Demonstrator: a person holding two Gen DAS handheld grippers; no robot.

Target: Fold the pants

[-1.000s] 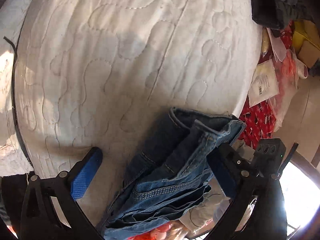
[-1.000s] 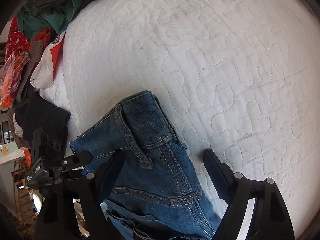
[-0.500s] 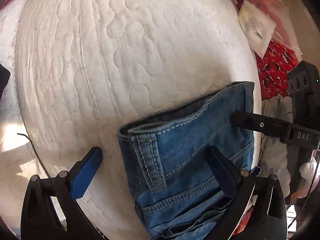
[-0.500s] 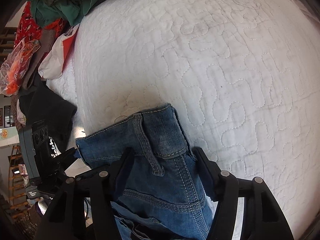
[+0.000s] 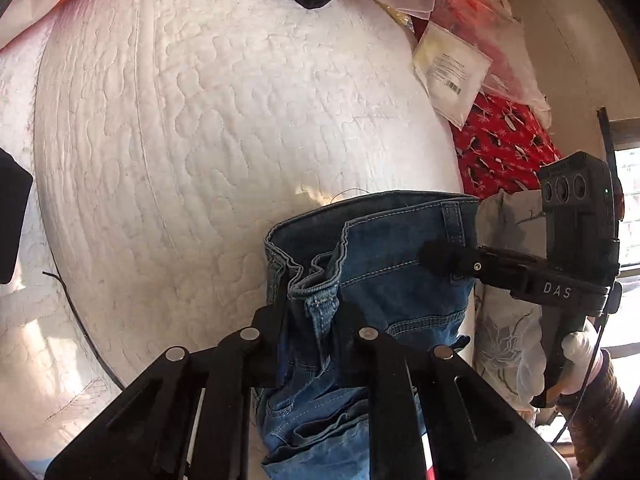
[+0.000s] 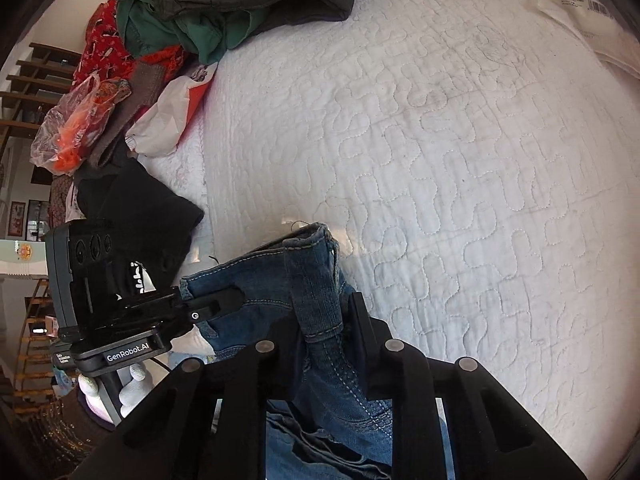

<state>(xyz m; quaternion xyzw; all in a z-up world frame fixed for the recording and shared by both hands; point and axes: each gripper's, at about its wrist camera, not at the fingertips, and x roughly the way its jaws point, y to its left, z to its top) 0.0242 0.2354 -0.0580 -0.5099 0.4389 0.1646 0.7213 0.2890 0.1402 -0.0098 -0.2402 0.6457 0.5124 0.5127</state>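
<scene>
Blue denim pants [image 5: 392, 248] hang by their waistband over a white quilted bed cover [image 5: 240, 120]. My left gripper [image 5: 312, 304] is closing its jaws, and its pads pinch a bunched fold of the waistband. In the right wrist view my right gripper [image 6: 320, 312] is closing too, clamped on the waistband of the pants [image 6: 260, 304] at a belt loop. Each gripper shows in the other's view, holding its corner: the right gripper [image 5: 452, 258], the left gripper [image 6: 216, 306]. The legs drop out of sight below the fingers.
A heap of dark and green clothes [image 6: 224, 0] lies at the bed's far end. Plastic bags [image 6: 80, 120], a black garment [image 6: 136, 208], red patterned fabric [image 5: 504, 148] and a labelled packet [image 5: 448, 68] line the bed's edges. White-gloved hands [image 6: 132, 388] hold the grippers.
Both grippers went from wide open around the waistband to clamped on it. Both rose, lifting the waistband off the quilt, and the left view rolled.
</scene>
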